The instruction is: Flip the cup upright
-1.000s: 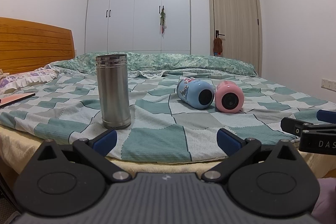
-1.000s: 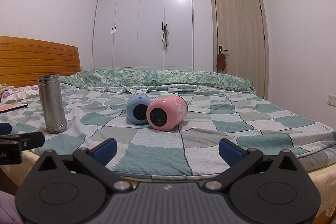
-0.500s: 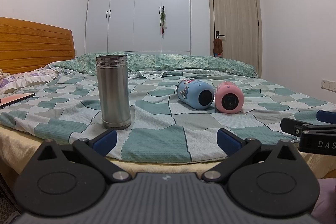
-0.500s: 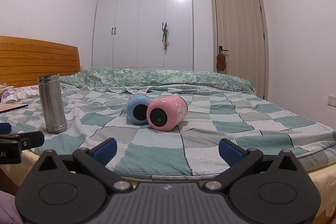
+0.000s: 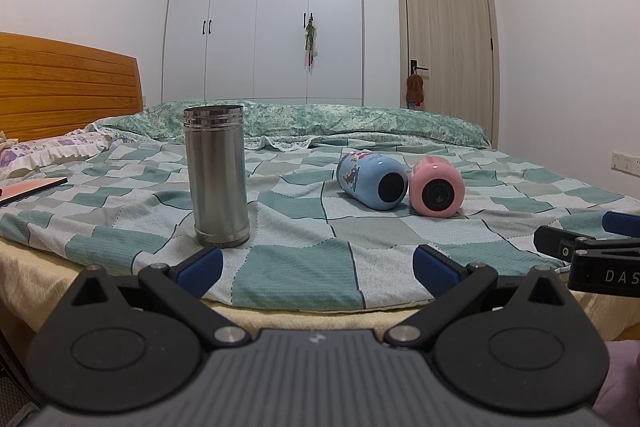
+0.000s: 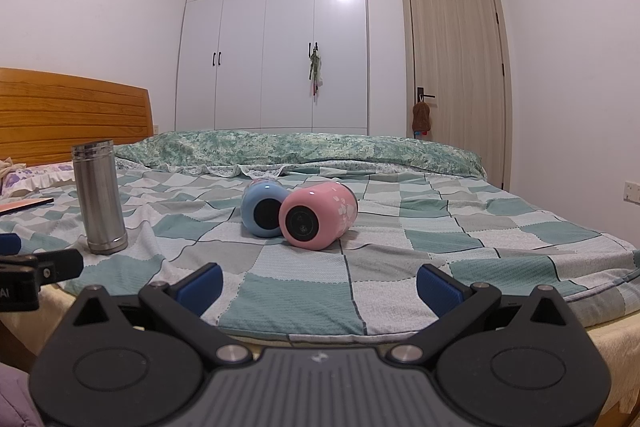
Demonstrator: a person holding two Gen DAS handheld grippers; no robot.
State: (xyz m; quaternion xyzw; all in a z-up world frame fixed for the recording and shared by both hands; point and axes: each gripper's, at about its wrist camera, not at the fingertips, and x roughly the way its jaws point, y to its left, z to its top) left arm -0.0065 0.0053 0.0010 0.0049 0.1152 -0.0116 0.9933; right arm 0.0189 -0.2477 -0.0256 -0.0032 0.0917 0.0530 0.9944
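Note:
A blue cup [image 5: 370,181] [image 6: 262,209] and a pink cup [image 5: 436,191] [image 6: 318,217] lie on their sides, touching, in the middle of the checked bedspread, their round ends facing me. A steel cup [image 5: 216,175] [image 6: 100,197] stands upright to their left. My left gripper [image 5: 316,269] is open and empty at the bed's near edge, in front of the steel cup. My right gripper [image 6: 318,281] is open and empty at the near edge, in front of the pink cup. Each gripper shows at the side of the other's view.
The bed [image 5: 360,227] has a wooden headboard [image 5: 60,87] at the left and a folded green quilt [image 5: 340,121] at the far side. A flat pink book [image 5: 30,187] lies at the left. White wardrobes and a door stand behind.

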